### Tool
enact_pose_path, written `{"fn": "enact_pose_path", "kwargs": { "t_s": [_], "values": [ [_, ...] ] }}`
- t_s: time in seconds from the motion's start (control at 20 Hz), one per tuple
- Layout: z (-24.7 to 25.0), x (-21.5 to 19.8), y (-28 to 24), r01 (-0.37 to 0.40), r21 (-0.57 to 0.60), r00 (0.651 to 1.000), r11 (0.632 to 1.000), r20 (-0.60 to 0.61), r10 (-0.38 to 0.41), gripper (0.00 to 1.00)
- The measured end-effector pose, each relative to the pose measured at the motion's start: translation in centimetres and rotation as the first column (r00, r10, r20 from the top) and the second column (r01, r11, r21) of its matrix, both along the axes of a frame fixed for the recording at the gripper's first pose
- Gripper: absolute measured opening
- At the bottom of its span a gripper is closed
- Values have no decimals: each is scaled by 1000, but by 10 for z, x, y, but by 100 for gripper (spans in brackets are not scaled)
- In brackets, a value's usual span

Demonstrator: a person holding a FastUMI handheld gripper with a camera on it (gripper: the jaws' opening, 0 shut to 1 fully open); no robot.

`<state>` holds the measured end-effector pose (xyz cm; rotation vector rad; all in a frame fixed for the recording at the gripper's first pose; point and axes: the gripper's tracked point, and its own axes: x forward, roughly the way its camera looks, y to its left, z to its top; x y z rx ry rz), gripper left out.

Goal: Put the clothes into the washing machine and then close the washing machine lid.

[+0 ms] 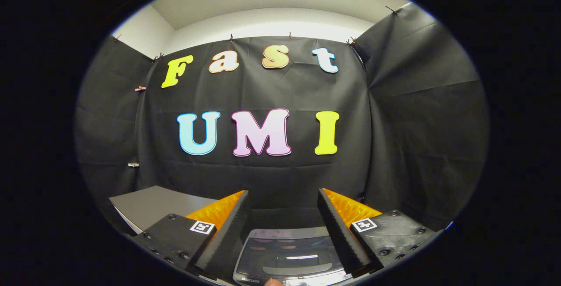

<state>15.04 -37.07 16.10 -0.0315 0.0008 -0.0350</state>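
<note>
The gripper [284, 207] has its two fingers spread wide apart with nothing held between them, raised toward the black cloth wall [271, 176]. Below and between the fingers sits the washing machine [287, 255], its glossy dark lid lying flat and closed, catching a streak of ceiling light. The machine's near edge is cut off, and the fingers cover both its sides. To the left of the machine, a grey tabletop [149, 207] lies partly behind the left finger.
</note>
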Motion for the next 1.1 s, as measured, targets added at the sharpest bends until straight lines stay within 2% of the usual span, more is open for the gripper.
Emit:
{"fn": "enact_pose_path", "kwargs": {
  "t_s": [1.1],
  "values": [
    [8, -5, 1, 15, 14, 1000, 1000, 3, -15, 98]
  ]
}}
